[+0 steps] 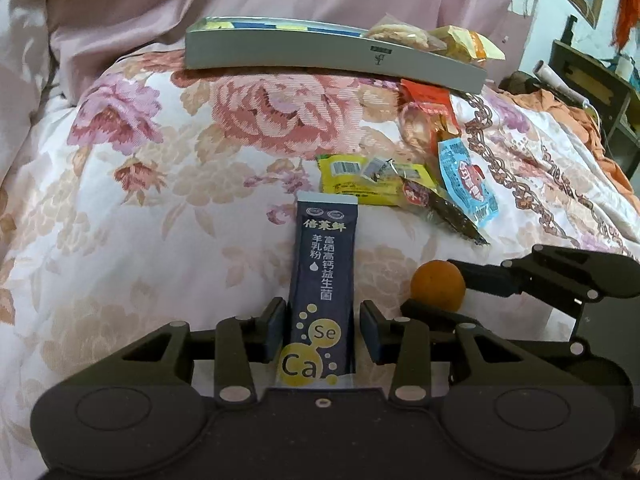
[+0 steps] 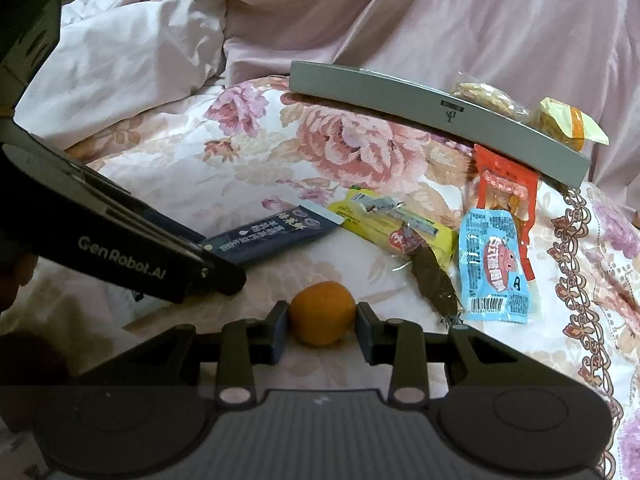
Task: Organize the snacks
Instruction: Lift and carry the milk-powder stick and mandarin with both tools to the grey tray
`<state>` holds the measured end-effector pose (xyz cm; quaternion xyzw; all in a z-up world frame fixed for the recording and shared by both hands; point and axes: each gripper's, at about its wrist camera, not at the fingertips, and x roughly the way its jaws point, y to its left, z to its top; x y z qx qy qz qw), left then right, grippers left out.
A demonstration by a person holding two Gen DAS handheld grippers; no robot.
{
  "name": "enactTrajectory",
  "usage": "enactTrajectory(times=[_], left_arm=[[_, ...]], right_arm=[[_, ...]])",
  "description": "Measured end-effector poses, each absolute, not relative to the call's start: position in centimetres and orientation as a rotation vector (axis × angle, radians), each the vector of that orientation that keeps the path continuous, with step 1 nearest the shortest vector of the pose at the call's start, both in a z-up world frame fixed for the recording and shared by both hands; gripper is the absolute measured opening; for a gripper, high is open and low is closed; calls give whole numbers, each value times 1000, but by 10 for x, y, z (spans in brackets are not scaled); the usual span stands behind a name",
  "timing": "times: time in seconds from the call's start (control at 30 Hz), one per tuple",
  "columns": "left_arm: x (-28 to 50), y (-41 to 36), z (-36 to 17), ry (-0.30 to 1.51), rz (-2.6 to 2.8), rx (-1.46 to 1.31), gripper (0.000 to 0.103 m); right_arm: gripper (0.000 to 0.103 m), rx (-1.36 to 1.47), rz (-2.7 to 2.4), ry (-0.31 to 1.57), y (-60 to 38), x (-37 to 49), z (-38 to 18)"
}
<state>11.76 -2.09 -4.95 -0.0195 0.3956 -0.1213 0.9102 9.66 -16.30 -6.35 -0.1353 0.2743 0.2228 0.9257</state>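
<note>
A dark blue powder sachet point(image 1: 322, 280) lies on the floral bedspread between the fingers of my left gripper point(image 1: 320, 332); the pads stand a little off its sides, so the gripper is open around it. The sachet also shows in the right wrist view point(image 2: 272, 232). My right gripper point(image 2: 322, 328) is shut on a small orange fruit point(image 2: 322, 312), with both pads touching it; the fruit shows in the left wrist view too point(image 1: 438, 285). A grey box point(image 1: 332, 56) at the back holds a biscuit pack point(image 1: 396, 34) and a yellow packet point(image 1: 464, 44).
Loose snacks lie right of the sachet: a yellow pack point(image 2: 396, 226), a dark brown stick snack point(image 2: 432, 276), a light blue packet point(image 2: 494, 268) and a red-orange packet point(image 2: 506, 196). Pink bedding is heaped behind the box. The bed drops off at the right.
</note>
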Motion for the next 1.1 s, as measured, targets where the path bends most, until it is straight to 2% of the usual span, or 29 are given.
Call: enactTrajectory(times=[0.1, 0.3, 0.5, 1.1], left_arm=[[119, -22, -50, 817, -260, -16, 39], [119, -21, -50, 815, -266, -22, 34], [118, -20, -50, 803, -280, -45, 32], [114, -20, -39, 754, -307, -82, 31]], right_arm=[[43, -268, 452, 555, -164, 97, -64], [42, -272, 457, 550, -162, 99, -64], [38, -287, 458, 530, -159, 95, -63], [38, -290, 416, 466, -161, 91, -59]])
